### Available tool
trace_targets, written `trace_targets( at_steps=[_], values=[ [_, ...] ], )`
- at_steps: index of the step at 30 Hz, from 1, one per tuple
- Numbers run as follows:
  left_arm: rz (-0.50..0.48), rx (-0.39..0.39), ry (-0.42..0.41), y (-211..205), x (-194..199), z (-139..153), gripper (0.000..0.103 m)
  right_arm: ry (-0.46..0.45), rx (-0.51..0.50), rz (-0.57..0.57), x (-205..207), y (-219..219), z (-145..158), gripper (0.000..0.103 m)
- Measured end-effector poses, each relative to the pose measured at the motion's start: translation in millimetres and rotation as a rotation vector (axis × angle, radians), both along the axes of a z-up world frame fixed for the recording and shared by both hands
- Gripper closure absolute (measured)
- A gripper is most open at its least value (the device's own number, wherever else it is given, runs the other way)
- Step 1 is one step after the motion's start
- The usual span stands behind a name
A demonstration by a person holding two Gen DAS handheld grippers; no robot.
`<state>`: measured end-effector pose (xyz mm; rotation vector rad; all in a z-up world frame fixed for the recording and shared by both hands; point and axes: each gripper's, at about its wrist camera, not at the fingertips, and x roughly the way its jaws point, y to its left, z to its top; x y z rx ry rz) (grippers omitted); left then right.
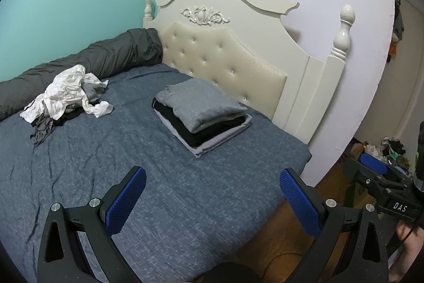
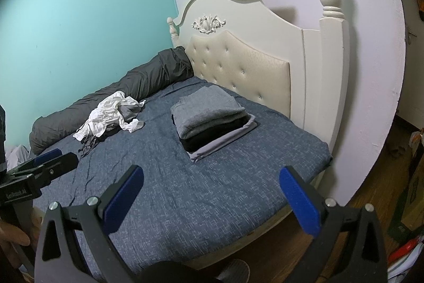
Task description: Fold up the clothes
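A neat stack of folded clothes [image 1: 202, 116] lies on the bed [image 1: 159, 190] near the headboard: a grey knit piece [image 1: 201, 104] on top, black garments [image 1: 209, 130] under it, a pale grey one [image 1: 225, 139] at the bottom. At about ten o'clock from the stack, well apart, a crumpled heap of unfolded clothes [image 1: 69, 97] sprawls, mostly white [image 1: 66, 89] with grey [image 1: 92, 92] and dark pieces tangled in.

Bed [image 1: 148, 203] with blue-grey sheet, cream headboard [image 1: 225, 57] at 12 o'clock. Folded stack [image 1: 202, 118] lies near the headboard, grey garment uppermost. Loose pile of white and grey clothes [image 1: 69, 97] at 10 o'clock. Dark grey bolster [image 1: 87, 60] lies along the far edge, just behind the pile.
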<state>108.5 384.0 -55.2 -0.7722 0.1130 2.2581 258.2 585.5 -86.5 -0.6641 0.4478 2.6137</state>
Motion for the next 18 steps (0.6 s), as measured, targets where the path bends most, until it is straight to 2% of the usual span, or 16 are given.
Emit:
trace_targets(
  at_steps=[18],
  values=[
    [-0.003, -0.005, -0.004, 3.6, -0.1, -0.2, 0.0, -0.004, -0.007, -0.003, 0.5, 3.8, -2.2, 0.0]
  ],
)
